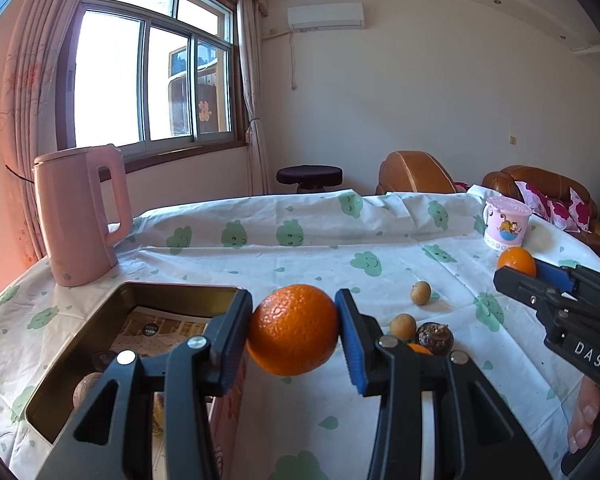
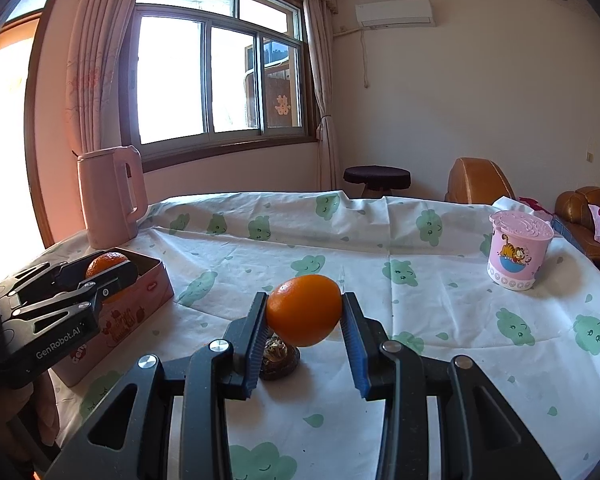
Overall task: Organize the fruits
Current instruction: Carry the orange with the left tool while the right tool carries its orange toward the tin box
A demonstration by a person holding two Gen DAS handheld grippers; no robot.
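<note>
My left gripper [image 1: 294,314] is shut on a rough-skinned orange [image 1: 292,340], held in the air just right of an open pink tin box [image 1: 140,290]. In the right wrist view that gripper [image 2: 114,278] holds its orange [image 2: 106,261] over the tin [image 2: 152,280]. My right gripper [image 2: 304,300] is shut on a smoother orange [image 2: 304,316], raised above the tablecloth; it shows at the right edge [image 1: 518,273] with its orange [image 1: 516,261]. Two small tan longans [image 1: 420,293] [image 1: 403,326] and a dark wrinkled fruit [image 1: 434,338] [image 2: 278,356] lie on the cloth.
A pink kettle [image 1: 80,216] [image 2: 110,196] stands behind the tin at far left. A pink cartoon mug [image 1: 506,222] [image 2: 518,254] sits at far right. The tin holds a paper lining and a brown round fruit [image 1: 86,386]. A person's fingers [image 1: 584,416] show low right.
</note>
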